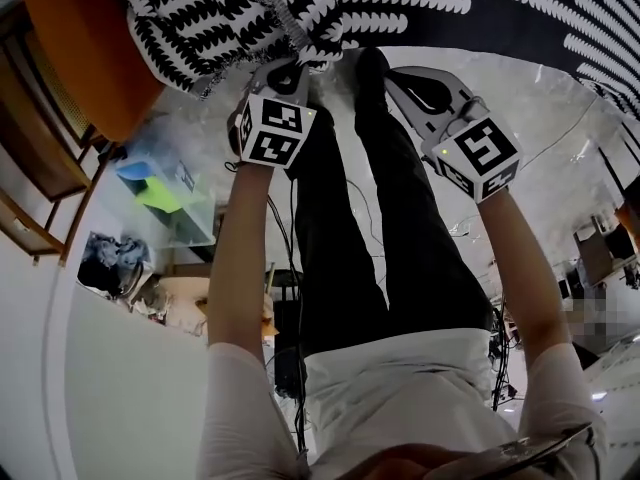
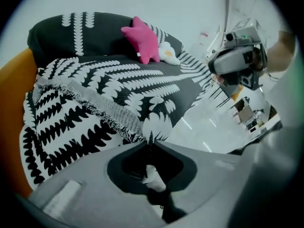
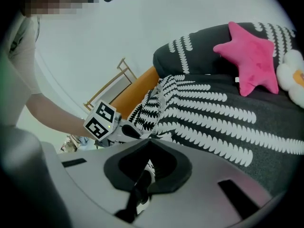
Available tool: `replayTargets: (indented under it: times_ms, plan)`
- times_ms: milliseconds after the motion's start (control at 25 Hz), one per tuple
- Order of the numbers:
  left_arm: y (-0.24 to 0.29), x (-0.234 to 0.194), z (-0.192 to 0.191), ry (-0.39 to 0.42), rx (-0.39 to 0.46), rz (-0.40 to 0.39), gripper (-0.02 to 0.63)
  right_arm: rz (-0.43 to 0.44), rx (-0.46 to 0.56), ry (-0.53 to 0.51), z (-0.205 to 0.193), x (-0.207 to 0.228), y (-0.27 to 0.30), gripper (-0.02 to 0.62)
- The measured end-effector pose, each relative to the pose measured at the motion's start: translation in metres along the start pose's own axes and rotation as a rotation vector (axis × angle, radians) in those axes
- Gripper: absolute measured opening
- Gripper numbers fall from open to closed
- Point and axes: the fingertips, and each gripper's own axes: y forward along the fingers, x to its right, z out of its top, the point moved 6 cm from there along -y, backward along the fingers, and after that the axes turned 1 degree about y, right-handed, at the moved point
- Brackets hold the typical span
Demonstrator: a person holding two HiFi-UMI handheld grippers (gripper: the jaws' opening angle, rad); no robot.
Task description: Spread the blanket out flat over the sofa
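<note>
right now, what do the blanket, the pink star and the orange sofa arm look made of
blanket: soft woven cloth, matte; it folds and has a fringed edge.
pink star: stuffed plush fabric, judging by its puffy rounded points.
orange sofa arm: smooth surface, perhaps leather-like upholstery; hard to tell.

This looks like a living-room corner staged inside a bright workspace. An orange sofa (image 2: 12, 94) with a pink star cushion (image 2: 142, 39) stands on a glossy white floor (image 2: 213, 127). Plain wall (image 3: 118, 27) rises behind, and cluttered desks (image 1: 600, 253) sit at the right edge.
</note>
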Motion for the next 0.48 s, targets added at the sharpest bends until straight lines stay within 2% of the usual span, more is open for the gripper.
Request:
replayTargets:
  times_ms: [320, 480]
  plan:
    - [-0.084, -0.040, -0.085, -0.291, 0.136, 0.024, 0.033, 0.045, -0.046, -0.089, 0.020, -0.090, 0.056, -0.002]
    - [-0.107, -0.047, -0.102, -0.421, 0.185, 0.046, 0.033, 0.068, -0.060, -0.116, 0.031, -0.103, 0.060, -0.002]
